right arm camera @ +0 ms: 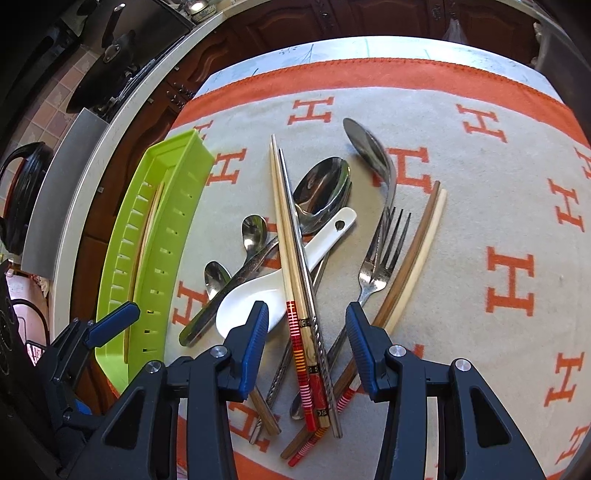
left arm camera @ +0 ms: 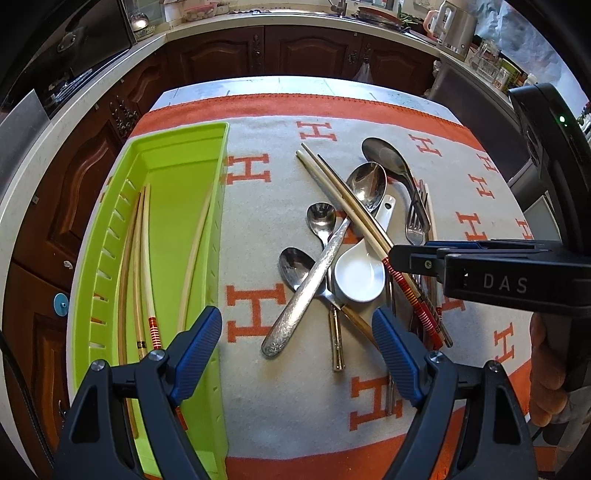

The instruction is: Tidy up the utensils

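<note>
A pile of utensils lies on the cloth: a white ceramic spoon (left arm camera: 358, 277) (right arm camera: 240, 306), several steel spoons (left arm camera: 369, 184) (right arm camera: 325, 188), a fork (left arm camera: 415, 221) (right arm camera: 384, 258) and long chopsticks (left arm camera: 343, 199) (right arm camera: 288, 240) crossing on top. The lime green tray (left arm camera: 177, 136) (right arm camera: 173, 155) at the left holds several chopsticks (left arm camera: 144, 258). My right gripper (right arm camera: 308, 328) (left arm camera: 397, 258) hovers open over the red-banded chopstick ends, which lie between its pads untouched. My left gripper (left arm camera: 295, 343) stands wide open above the tray's near right wall and the cloth, holding nothing.
A grey cloth (left arm camera: 280, 413) with orange H marks and an orange border covers the table. A brown and a pale chopstick (right arm camera: 413, 258) lie right of the fork. Dark cabinets and a white counter (left arm camera: 258, 22) run behind. A person's hand (left arm camera: 546, 369) grips the right tool.
</note>
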Demonstrator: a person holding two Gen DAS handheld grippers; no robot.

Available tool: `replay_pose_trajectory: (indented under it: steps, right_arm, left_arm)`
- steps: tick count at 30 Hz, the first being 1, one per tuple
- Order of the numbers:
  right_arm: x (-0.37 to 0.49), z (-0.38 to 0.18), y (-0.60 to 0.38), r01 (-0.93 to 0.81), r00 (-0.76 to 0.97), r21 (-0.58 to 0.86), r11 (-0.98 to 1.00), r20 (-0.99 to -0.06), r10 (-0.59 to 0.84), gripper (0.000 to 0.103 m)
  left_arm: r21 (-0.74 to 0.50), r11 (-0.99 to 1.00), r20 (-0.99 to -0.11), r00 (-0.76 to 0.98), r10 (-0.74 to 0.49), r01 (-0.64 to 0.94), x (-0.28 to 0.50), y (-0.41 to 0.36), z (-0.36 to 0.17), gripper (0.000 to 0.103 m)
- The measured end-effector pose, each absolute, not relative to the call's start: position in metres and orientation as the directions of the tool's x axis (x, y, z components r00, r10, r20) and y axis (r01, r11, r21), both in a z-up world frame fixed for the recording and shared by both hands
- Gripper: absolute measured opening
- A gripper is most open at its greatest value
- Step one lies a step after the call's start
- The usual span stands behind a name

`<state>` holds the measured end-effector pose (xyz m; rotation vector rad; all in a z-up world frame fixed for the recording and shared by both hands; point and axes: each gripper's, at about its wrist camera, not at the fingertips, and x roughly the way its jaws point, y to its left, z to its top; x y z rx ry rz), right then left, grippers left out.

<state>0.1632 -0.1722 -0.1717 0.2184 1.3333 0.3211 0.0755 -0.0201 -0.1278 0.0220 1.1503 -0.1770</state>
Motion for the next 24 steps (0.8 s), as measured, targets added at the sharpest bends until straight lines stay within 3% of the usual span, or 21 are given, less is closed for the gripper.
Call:
replay_pose_trajectory:
  steps: [7, 17, 24]
  right_arm:
    - [0.171, -0.184, -0.170, -0.112, 0.179, 0.364, 0.925, -0.908, 0.379, 0.038]
    - [0.178, -0.196, -0.175, -0.100, 0.162, 0.456, 0.884, -0.869, 0.467, 0.008]
    - [0.167, -0.194, -0.182, -0.082, 0.187, 0.457, 0.886, -0.866, 0.464, 0.008]
  left_arm:
    - [-0.084, 0.985, -0.916, 0.378, -0.135, 0.149, 0.077, -0.022, -0.135, 0.082]
    - [-0.096, 0.986, -0.919, 0.368, -0.142, 0.139, 0.082, -0.024, -0.137, 0.082]
    - [-0.101, 0.985, -0.918, 0.369, -0.145, 0.137, 0.086, -0.026, -0.136, 0.082]
